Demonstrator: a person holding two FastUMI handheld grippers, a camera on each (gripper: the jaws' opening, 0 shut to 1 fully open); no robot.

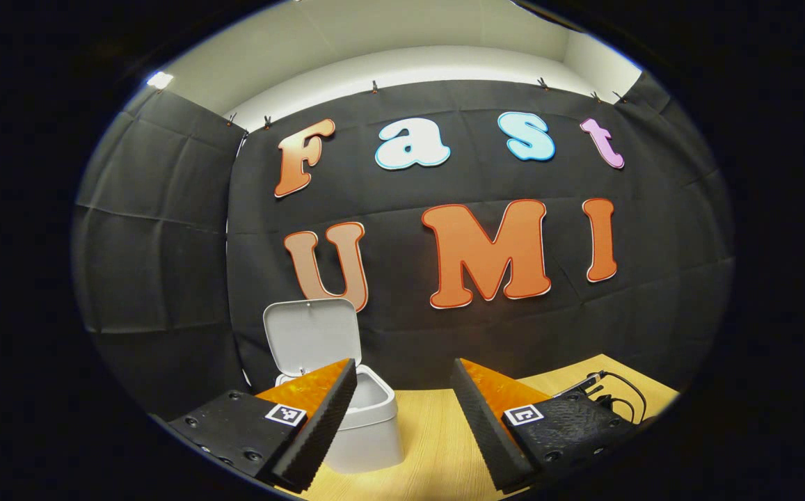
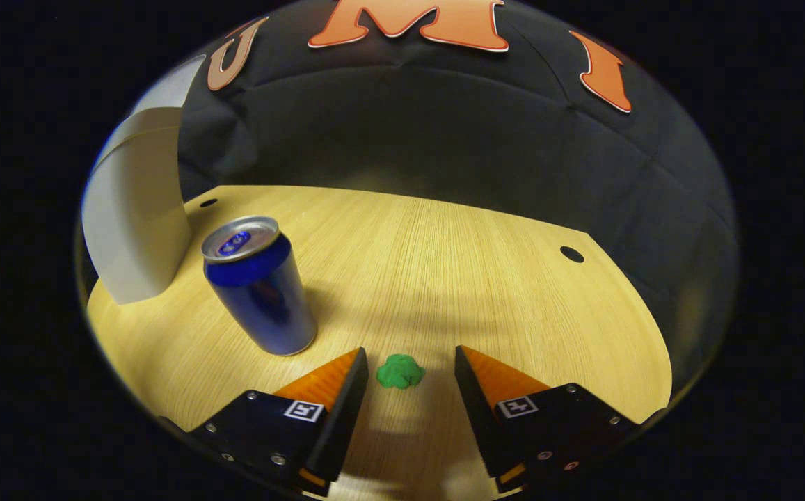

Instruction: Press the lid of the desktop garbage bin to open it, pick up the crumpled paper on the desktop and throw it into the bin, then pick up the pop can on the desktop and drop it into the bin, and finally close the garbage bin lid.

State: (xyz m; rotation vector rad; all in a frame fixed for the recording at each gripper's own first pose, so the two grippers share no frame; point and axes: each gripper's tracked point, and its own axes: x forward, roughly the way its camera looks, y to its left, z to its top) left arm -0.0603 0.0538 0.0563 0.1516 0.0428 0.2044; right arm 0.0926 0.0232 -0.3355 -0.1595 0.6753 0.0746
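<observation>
In the left gripper view, the white desktop bin [image 1: 367, 431] stands on the wooden table with its lid [image 1: 313, 335] raised upright. My left gripper [image 1: 403, 372] hovers open just in front of the bin, its left finger overlapping the bin's rim. In the right gripper view, a green crumpled paper [image 2: 399, 371] lies on the table between the tips of my open right gripper [image 2: 409, 358], untouched by either finger. A blue pop can [image 2: 260, 285] stands upright to the left of it. The bin's white side [image 2: 139, 216] rises at the far left.
The wooden table [image 2: 458, 264] has a round hole [image 2: 572, 254] near its back right corner and another [image 2: 208, 203] at the back left. Black cables [image 1: 611, 390] lie at the table's right edge in the left gripper view. Black cloth walls close the back.
</observation>
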